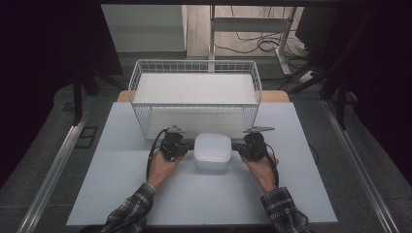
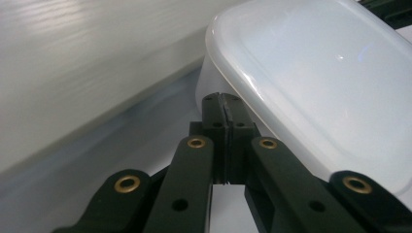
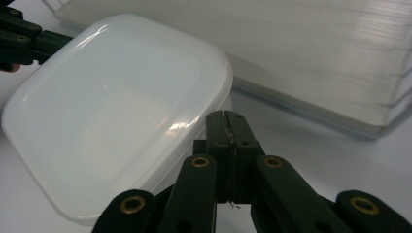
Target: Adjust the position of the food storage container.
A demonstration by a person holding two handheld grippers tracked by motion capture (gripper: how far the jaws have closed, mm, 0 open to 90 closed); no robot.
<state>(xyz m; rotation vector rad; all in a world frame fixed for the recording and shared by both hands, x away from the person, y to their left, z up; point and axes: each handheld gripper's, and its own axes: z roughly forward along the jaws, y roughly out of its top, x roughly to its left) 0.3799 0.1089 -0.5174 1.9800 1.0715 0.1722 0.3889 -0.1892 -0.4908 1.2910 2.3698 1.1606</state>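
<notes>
White and smooth, a plastic box (image 1: 212, 153) with a shut lid and round corners sits on the pale bench (image 1: 111, 194), near the middle and a little toward 12 o'clock; its lid shines where the light hits it; the box is just in front of a white wire basket (image 1: 141, 104), which stands at 12 o'clock from it, and the two look close but I cannot tell if they touch.

At 9 o'clock from the box are the left tongs (image 1: 187, 147), held in the person's left hand (image 1: 160, 167); in the left gripper view the two black jaws are pressed flat together with nothing between them, and their tip sits right at the side of the box, under the edge of the lid; I cannot tell if the tip touches the box.

At 3 o'clock from the box are the right tongs (image 1: 238, 147), held in the right hand (image 1: 260, 170); in the right gripper view these jaws are also squeezed together on nothing, with the tip right beside the lid's rim, and the left tongs peek in at the far corner of the box.

Both arms come in from 6 o'clock in checked sleeves (image 1: 131, 213); a flat white board (image 1: 194, 87) lies inside the basket; past the bench at 12 o'clock lies a grey floor (image 1: 29, 160) with dark cables (image 1: 252, 43).
</notes>
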